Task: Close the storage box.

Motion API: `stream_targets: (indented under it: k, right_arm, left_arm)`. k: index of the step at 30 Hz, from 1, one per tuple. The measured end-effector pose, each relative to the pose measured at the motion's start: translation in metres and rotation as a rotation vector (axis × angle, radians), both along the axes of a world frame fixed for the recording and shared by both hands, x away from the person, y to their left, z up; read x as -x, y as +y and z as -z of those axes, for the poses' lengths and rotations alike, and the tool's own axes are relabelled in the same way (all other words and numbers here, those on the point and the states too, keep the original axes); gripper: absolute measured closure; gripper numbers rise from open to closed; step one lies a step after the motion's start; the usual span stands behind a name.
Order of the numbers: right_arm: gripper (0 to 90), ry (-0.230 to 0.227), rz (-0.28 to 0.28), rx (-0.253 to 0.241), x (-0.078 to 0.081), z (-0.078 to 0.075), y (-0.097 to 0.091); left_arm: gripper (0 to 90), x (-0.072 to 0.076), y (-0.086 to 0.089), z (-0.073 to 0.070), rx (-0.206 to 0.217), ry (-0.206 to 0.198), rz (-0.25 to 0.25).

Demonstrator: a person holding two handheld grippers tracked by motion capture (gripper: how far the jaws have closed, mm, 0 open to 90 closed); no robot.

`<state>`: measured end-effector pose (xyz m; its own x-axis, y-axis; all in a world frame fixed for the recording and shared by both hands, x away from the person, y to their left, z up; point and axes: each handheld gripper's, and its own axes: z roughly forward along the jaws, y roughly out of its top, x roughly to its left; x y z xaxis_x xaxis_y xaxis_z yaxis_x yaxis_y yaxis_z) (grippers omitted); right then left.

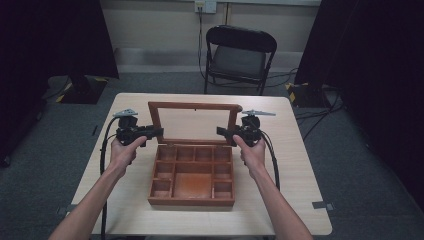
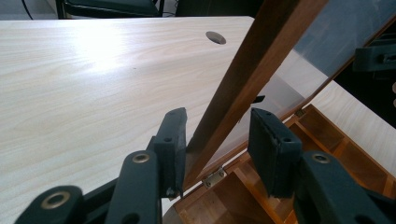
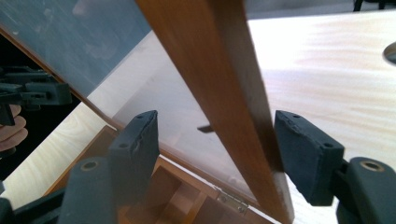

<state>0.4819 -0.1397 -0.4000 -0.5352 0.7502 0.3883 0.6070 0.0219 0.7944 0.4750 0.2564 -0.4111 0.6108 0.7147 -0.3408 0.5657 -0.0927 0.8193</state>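
Light wooden table (image 1: 300, 200) sat under both tools, a black folding chair (image 1: 239, 60) well beyond them.

Wooden compartment box (image 1: 190, 202) lay open between the two hands, just below and inward of both tools; its small cells were bare.

Glass-paned lid (image 1: 192, 106) stood raised at the box's far edge, tilted back, spanning from one tool to the other.

Left gripper (image 1: 159, 132) was at the lid's left side rail, jaws spread astride it. In the left gripper view the rail ran up between the jaws; one pad (image 2: 175, 140) lay against the rail's table side, the other pad stood apart from it on the box side, with glass showing in the gap. No pinch.

Right gripper (image 1: 220, 131) was at the lid's right side rail, jaws also spread astride it. In the right gripper view the rail, blurred, sat close to the table-side pad (image 3: 303, 154); contact could not be told. The box-side pad stood clear of the wood.

Left hand (image 1: 125, 150) and right hand (image 1: 252, 152) held the tools' bodies, cables trailing back.

Small metal hinge (image 2: 214, 178) sat just below the left tool's jaws at the lid's foot.
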Motion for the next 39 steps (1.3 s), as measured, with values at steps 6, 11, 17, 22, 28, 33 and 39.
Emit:
stream_targets:
  k: [6,11,17,22,28,33,39]
  right_arm:
    - [31.4,-0.007,0.010,0.021,0.003,0.000,0.000]
    - [35.1,-0.010,-0.007,0.037,0.004,-0.001,0.001]
    - [35.8,0.002,-0.011,0.050,0.006,-0.004,0.000]
    - [32.6,0.008,-0.009,0.037,0.008,-0.007,0.000]
    - [31.1,0.014,-0.012,0.071,0.016,-0.009,-0.007]
    - [33.0,0.023,-0.018,0.057,0.025,-0.011,-0.016]
    - [28.9,0.004,-0.018,0.079,0.031,-0.014,-0.016]
  left_arm:
    - [55.9,0.002,0.001,0.001,0.018,0.000,-0.004]
    - [55.6,0.002,0.001,0.000,0.012,-0.004,0.007]
    - [55.5,0.003,0.002,0.000,0.010,-0.002,0.011]
    - [55.0,0.005,0.002,0.000,0.013,0.003,0.016]
    - [54.7,0.007,0.002,-0.001,0.010,0.001,0.016]
    - [54.0,0.010,0.001,-0.001,0.004,0.005,0.010]
    - [54.1,0.013,0.001,-0.002,-0.010,-0.001,0.023]
